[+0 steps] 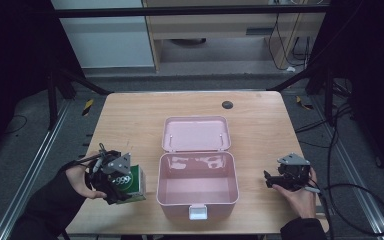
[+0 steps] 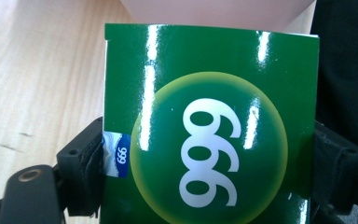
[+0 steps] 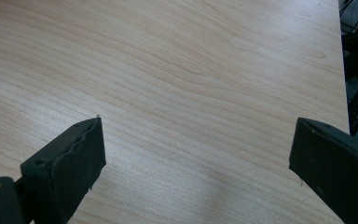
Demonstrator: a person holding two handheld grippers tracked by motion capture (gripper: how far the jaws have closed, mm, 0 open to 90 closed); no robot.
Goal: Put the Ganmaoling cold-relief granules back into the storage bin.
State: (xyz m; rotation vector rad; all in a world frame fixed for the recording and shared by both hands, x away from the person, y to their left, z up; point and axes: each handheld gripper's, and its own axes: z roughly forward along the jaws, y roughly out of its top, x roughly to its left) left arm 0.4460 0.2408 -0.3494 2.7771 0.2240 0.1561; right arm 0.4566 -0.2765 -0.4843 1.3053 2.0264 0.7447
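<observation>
The left gripper (image 1: pixel 121 186) is clamped on a green carton (image 1: pixel 131 184). In the left gripper view both black pads press against the two opposite sides of the green carton (image 2: pixel 209 126), whose glossy face carries a pale green disc with the white figures "999" and a small blue label at one edge. From above, the carton sits just beside the left wall of the pink box (image 1: pixel 198 206), near the box's front left corner, close to it but apart from it. Whether the carton's base rests on the tabletop (image 1: pixel 130 120) or is raised off it cannot be told. The person's left hand (image 1: pixel 80 181) wraps around the gripper body, on the side away from the box.

The pink box stands open at the middle of the tabletop. Its lid (image 1: pixel 196 133) lies folded back flat behind the box, inner face up. The white latch (image 1: pixel 198 212) is on the box's front wall. The box interior is bare pink plastic.

The right gripper (image 1: pixel 269 180) lies well to the right of the box, held low in the person's right hand (image 1: pixel 300 195), and points toward the box's right wall. Its jaws are spread wide, with bare wood of the tabletop (image 3: pixel 177 84) between them.

A small dark round disc (image 1: pixel 227 104) sits on the tabletop behind the box lid, near the far edge.
</observation>
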